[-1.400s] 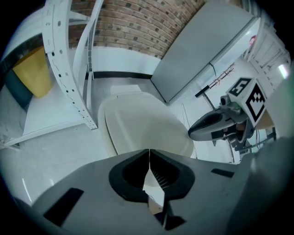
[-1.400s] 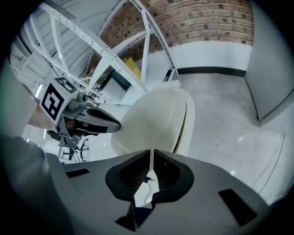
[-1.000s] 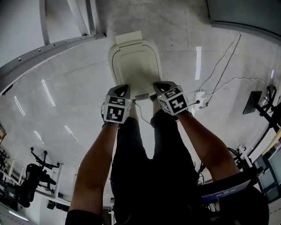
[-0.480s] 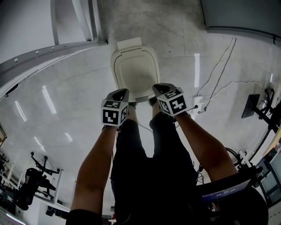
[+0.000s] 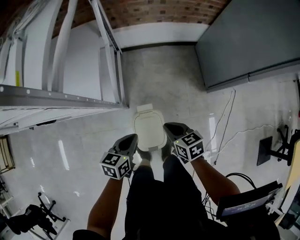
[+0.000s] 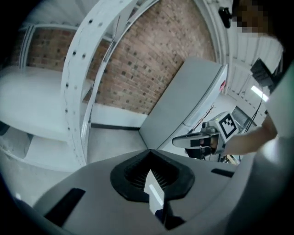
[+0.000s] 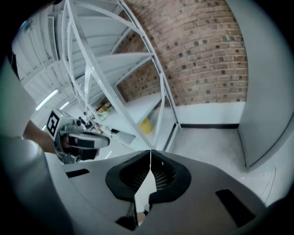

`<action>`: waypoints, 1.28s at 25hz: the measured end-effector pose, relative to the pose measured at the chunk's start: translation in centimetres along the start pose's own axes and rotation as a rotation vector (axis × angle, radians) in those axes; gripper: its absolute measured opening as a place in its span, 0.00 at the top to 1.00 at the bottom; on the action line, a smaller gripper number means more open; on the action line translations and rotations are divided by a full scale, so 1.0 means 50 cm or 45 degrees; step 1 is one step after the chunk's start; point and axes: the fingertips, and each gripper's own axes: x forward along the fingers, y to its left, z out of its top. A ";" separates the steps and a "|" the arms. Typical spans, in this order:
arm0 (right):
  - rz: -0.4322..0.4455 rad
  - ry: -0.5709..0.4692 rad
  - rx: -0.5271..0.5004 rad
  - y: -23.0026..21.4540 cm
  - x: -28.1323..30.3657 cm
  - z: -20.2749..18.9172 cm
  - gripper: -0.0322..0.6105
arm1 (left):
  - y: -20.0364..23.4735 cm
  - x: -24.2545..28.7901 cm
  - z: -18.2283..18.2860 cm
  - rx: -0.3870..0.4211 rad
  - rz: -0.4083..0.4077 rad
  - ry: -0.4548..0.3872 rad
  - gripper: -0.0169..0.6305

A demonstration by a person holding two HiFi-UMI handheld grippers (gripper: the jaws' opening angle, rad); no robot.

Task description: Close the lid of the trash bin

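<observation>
The white trash bin (image 5: pixel 149 131) stands on the pale floor just ahead of my feet, and its lid lies flat down on it. My left gripper (image 5: pixel 132 138) hovers at the bin's near left corner, jaws shut with nothing between them. At the near right side my right gripper (image 5: pixel 168 126) is held the same way, shut and empty. Both sit well above the lid, not touching it. In the left gripper view the left gripper (image 6: pixel 149 152) points at a brick wall, with the right gripper (image 6: pixel 202 140) off to its side. The right gripper view shows the right gripper (image 7: pixel 150 151) and the left gripper (image 7: pixel 80 140).
A white metal shelving rack (image 5: pixel 61 98) runs along the left. A large grey panel (image 5: pixel 248 42) stands at the back right against a brick wall (image 5: pixel 178 7). White cables (image 5: pixel 226 124) trail over the floor to the right. The person's legs (image 5: pixel 159 197) fill the lower middle.
Both grippers have lifted off the front edge of the lid and drawn back. The head view has risen, so the bin looks smaller and farther away.
</observation>
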 end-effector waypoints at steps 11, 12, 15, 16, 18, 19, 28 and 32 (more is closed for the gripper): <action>0.151 -0.495 -0.164 0.173 -0.283 0.365 0.94 | -0.234 -0.245 0.352 0.248 -0.149 -0.543 0.98; 0.152 -0.522 -0.164 0.184 -0.305 0.374 0.94 | -0.251 -0.268 0.364 0.279 -0.155 -0.572 0.98; 0.157 -0.587 -0.198 0.203 -0.355 0.407 0.94 | -0.293 -0.319 0.400 0.366 -0.169 -0.658 0.98; 0.159 -0.611 -0.220 0.205 -0.368 0.424 0.94 | -0.301 -0.331 0.417 0.379 -0.176 -0.688 0.98; 0.166 -0.653 -0.267 0.210 -0.393 0.459 0.94 | -0.315 -0.354 0.451 0.381 -0.186 -0.743 0.98; 0.169 -0.668 -0.285 0.214 -0.405 0.471 0.94 | -0.323 -0.366 0.463 0.376 -0.188 -0.766 0.98; 0.202 -0.721 -0.336 0.241 -0.471 0.486 0.94 | -0.379 -0.425 0.471 0.398 -0.123 -0.818 0.98; 0.238 -0.737 -0.350 0.246 -0.489 0.474 0.94 | -0.394 -0.435 0.452 0.331 -0.098 -0.825 0.98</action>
